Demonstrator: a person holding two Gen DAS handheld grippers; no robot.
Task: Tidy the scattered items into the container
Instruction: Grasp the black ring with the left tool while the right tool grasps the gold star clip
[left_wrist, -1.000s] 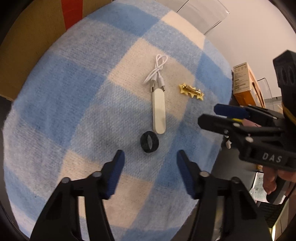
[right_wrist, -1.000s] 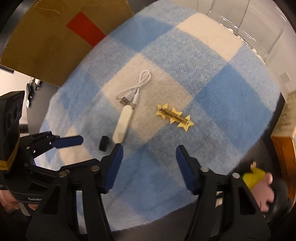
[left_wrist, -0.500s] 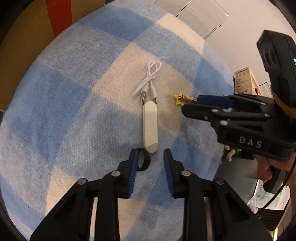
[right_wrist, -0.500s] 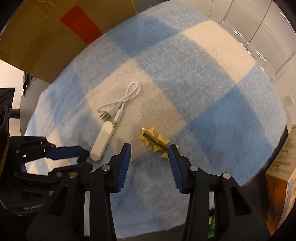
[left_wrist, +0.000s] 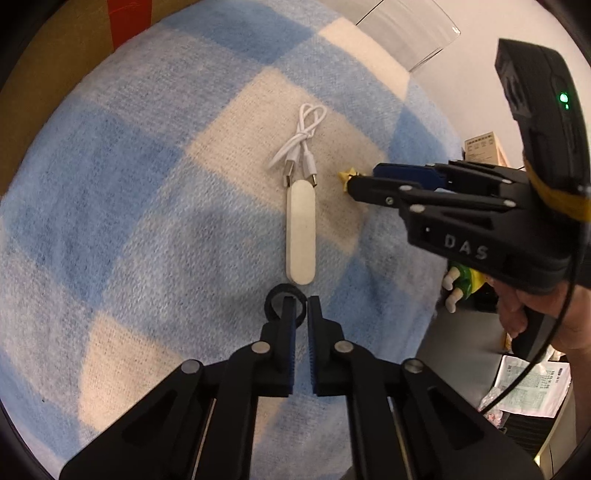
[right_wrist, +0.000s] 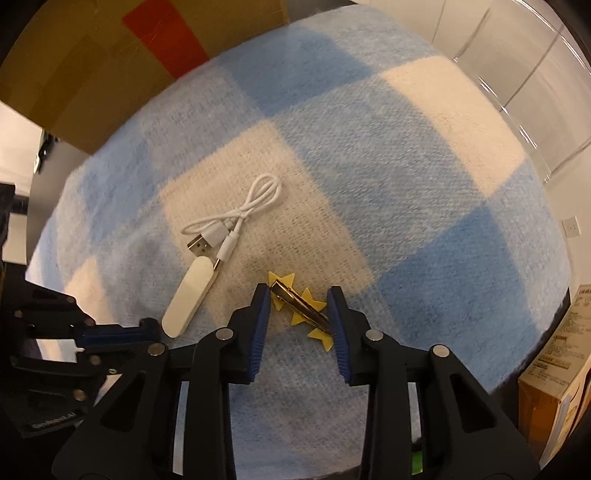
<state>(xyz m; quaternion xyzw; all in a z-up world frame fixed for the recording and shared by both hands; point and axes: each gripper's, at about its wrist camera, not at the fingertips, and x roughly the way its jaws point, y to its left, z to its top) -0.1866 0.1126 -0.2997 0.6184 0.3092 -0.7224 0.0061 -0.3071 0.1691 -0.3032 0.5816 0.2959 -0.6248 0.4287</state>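
Nearest the left wrist camera, the left gripper (left_wrist: 301, 308) had its jaws pinched almost together on the wall of a small black ring (left_wrist: 277, 301), one finger inside the hoop and the other outside, the ring resting on the blue-and-cream checked blanket (left_wrist: 147, 192). Just beyond the ring lay a white oblong device (left_wrist: 301, 230), its far end touching the two plugs of a looped white cable (left_wrist: 301, 138).

In the right wrist view, the right gripper (right_wrist: 298, 308) stood with its jaws partly open, one on each side of a yellow star hair clip (right_wrist: 299, 306) lying flat on the blanket; the blue pads (right_wrist: 263, 314) looked to be at the ends of the metal bar, though whether they pressed it could not be told. The white device and cable lay to the left of the clip, close by but apart from it.

Farther off, at the far right edge of the blanket, stood a clear plastic container (right_wrist: 517, 74). A brown cardboard box (right_wrist: 74, 66) with a red patch sat behind the blanket on the left.
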